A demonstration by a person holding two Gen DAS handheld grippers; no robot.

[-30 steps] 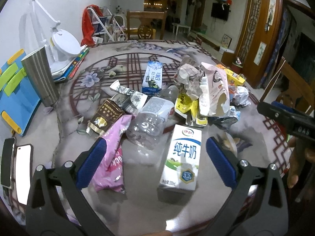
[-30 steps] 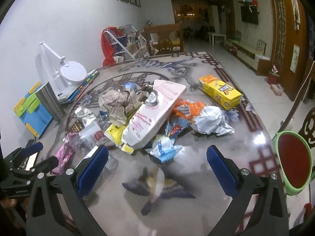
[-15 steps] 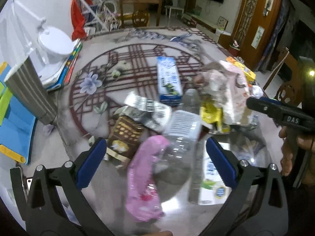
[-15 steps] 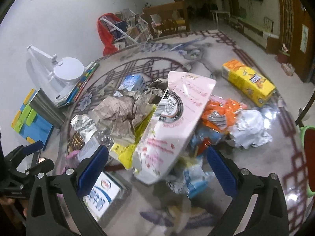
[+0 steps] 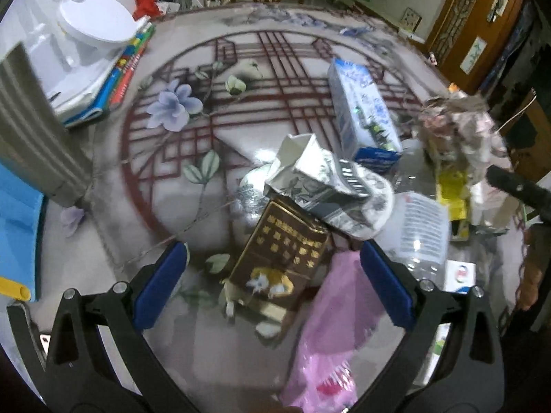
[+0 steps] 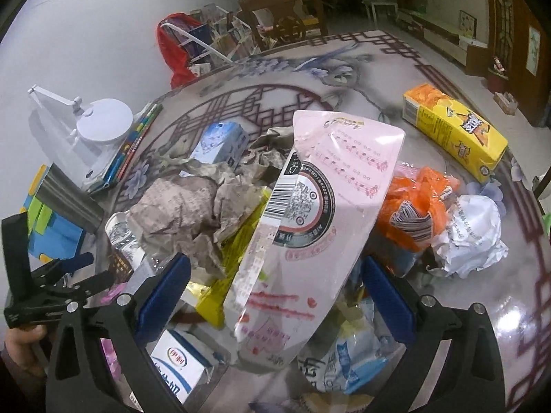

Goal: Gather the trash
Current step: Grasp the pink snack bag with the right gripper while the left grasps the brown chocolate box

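Hovering low over the counter (image 5: 241,354), the left hand-held gripper (image 5: 273,280) points toward twelve o'clock with its blue-padded jaws spread wide and nothing between them but air. A brown snack pouch (image 5: 282,258) lies flat just ahead of the gap, and a pink wrapper (image 5: 330,327) runs under the right finger (image 5: 385,285) toward six o'clock. Beyond the pouch, at about one o'clock, sit a crushed grey-printed paper cup (image 5: 330,186) and a blue and white milk carton (image 5: 361,117). A clear plastic bottle (image 5: 420,230) lies at three o'clock.

The right hand-held gripper (image 6: 275,292) is likewise open wide, tilted down over the trash heap. A tall pink bag (image 6: 310,227) stands up between its jaws, though whether either pad touches it cannot be told. Crumpled brown paper (image 6: 193,206) is at eleven o'clock, an orange wrapper (image 6: 416,206) and a white paper ball (image 6: 471,237) at two o'clock, and a yellow box (image 6: 454,134) farther off at one o'clock.

Only the right view shows the pink bag, the yellow box and a white milk carton (image 6: 179,368) at seven o'clock; it also catches the left tool at nine o'clock, with the person's hand (image 6: 20,347) gripping it. Only the left view shows the brown pouch clearly, and the other tool's dark body (image 5: 516,189) at three o'clock.
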